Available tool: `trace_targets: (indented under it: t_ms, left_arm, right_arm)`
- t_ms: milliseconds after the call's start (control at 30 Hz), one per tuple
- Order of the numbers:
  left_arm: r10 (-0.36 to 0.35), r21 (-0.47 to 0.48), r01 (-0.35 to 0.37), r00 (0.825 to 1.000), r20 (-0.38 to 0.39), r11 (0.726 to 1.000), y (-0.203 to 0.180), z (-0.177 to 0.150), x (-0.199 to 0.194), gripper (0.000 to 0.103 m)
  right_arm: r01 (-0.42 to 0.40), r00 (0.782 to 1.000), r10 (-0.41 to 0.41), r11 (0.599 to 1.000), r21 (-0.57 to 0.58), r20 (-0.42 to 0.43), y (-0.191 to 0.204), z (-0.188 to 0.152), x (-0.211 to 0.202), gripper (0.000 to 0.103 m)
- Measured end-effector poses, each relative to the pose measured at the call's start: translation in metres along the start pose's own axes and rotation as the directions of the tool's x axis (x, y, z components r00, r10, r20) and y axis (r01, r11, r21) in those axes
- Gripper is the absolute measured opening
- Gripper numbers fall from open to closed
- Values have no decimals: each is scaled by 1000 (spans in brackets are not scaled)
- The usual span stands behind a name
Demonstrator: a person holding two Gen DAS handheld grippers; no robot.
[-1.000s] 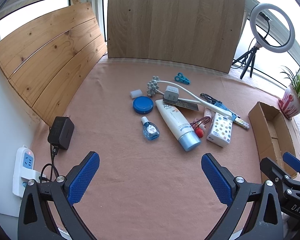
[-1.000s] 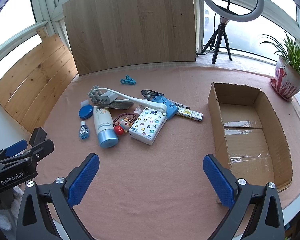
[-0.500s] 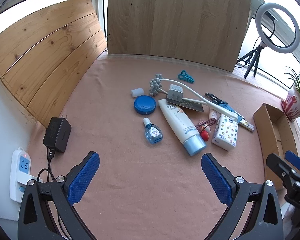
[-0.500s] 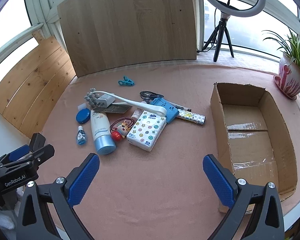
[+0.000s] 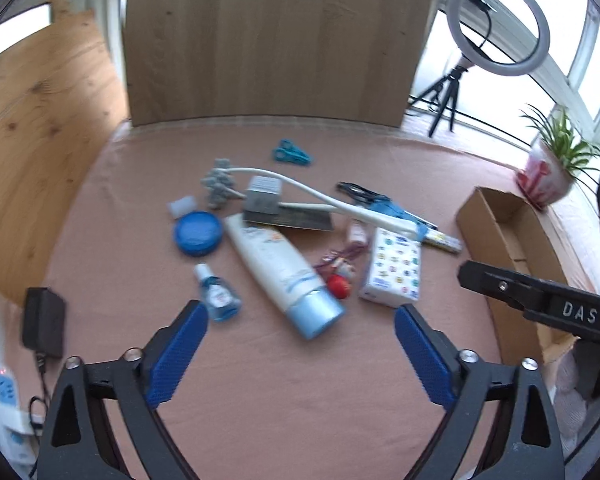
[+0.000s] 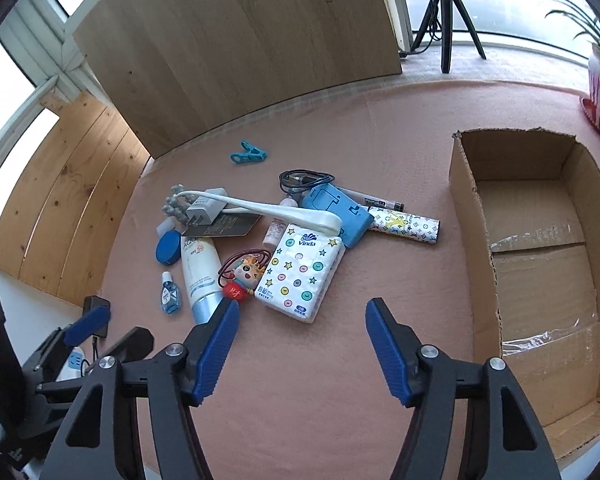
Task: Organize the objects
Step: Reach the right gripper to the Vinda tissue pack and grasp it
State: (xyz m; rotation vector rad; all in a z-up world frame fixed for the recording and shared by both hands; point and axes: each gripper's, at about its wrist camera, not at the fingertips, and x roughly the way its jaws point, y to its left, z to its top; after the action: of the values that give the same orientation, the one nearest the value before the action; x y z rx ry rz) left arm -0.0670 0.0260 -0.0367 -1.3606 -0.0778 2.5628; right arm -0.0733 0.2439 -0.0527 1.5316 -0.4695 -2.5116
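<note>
Pink cloth [image 6: 340,400] over the table, wooden boards behind, windows all round. Only in the left wrist view: a ring light [image 5: 498,26] on a tripod, a black adapter [image 5: 44,322] and a white power strip [image 5: 2,390] at the near left edge. Only in the right wrist view: the whole inside of the cardboard box [image 6: 540,280], bare, with tape on the floor. Held wide apart and empty, both the left gripper [image 5: 300,350] and the right gripper [image 6: 302,352]. Just ahead of the right gripper, the tissue pack [image 6: 302,276], lying flat beside the sunscreen tube [image 6: 200,276] and the red-and-orange charm [image 6: 242,278]. Directly before the left gripper, the tube's blue cap, with a small blue bottle [image 5: 218,294] close to its left finger.
</note>
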Motion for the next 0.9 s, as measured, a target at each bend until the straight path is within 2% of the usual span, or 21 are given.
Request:
trace_targets:
  t_ms: [67, 100, 167, 267, 333, 567, 633, 900]
  left_arm:
    - [-43, 17, 44, 998, -37, 999, -7, 5, 14, 72]
    - [-67, 21, 68, 996, -61, 997, -10, 7, 22, 67]
    - [-136, 16, 138, 983, -121, 990, -17, 10, 41, 47]
    - [-216, 2, 220, 960, -181, 975, -26, 15, 64, 35]
    - [-257, 15, 265, 945, -202, 964, -35, 16, 73, 34]
    - [-270, 56, 288, 938, -217, 956, -50, 29, 95, 33]
    - [-296, 50, 316, 925, -238, 948, -51, 32, 105, 33]
    - [-297, 68, 322, 923, -246, 944, -44, 34, 115, 33]
  right_arm:
    - [-8, 1000, 9, 1000, 17, -14, -4, 4, 4, 52]
    - [-13, 1000, 14, 1000, 21, -21, -6, 5, 5, 51]
    - [-25, 999, 27, 999, 39, -38, -10, 8, 10, 47]
    - [-51, 996, 57, 995, 82, -74, -17, 12, 19, 40]
    - [-72, 992, 83, 991, 112, -94, -23, 14, 25, 38]
    - [-93, 985, 112, 985, 146, -133, -27, 20, 42, 30]
    - [-98, 982, 121, 983, 158, -145, -28, 22, 48, 28]
    - [-108, 971, 144, 976, 187, -190, -32, 30, 64, 25]
